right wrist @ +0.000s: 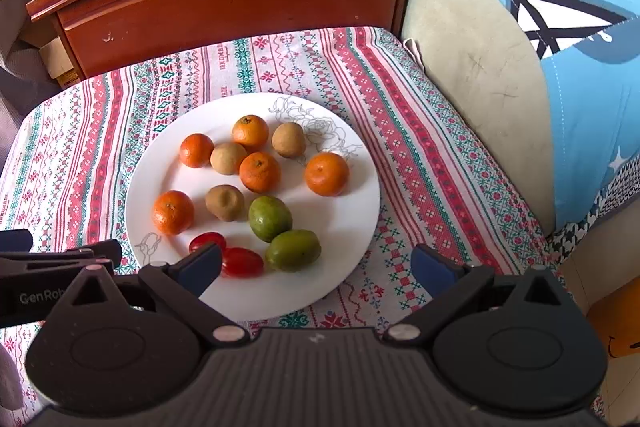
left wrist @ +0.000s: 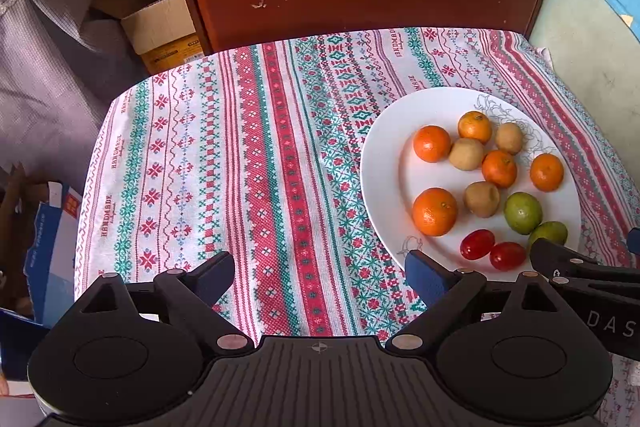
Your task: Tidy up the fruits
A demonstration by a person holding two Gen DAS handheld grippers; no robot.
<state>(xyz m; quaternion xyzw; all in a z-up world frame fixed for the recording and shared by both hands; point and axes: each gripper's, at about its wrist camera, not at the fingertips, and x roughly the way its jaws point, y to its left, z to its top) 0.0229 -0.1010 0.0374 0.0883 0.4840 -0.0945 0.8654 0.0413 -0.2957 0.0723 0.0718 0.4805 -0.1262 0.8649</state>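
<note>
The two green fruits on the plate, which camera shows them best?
The right wrist view: both green fruits lie whole and unobstructed on the white plate. In the left wrist view, the right gripper's finger hides part of the nearer one.

A patterned tablecloth [right wrist: 420, 147] covers the surface; a white plate [right wrist: 352, 211] rests on it.

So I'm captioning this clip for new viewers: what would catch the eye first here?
The white plate of mixed fruit on the patterned tablecloth: oranges, brownish fruits, two green fruits and two red tomatoes at its near edge. Behind it stands a dark wooden cabinet.
</note>
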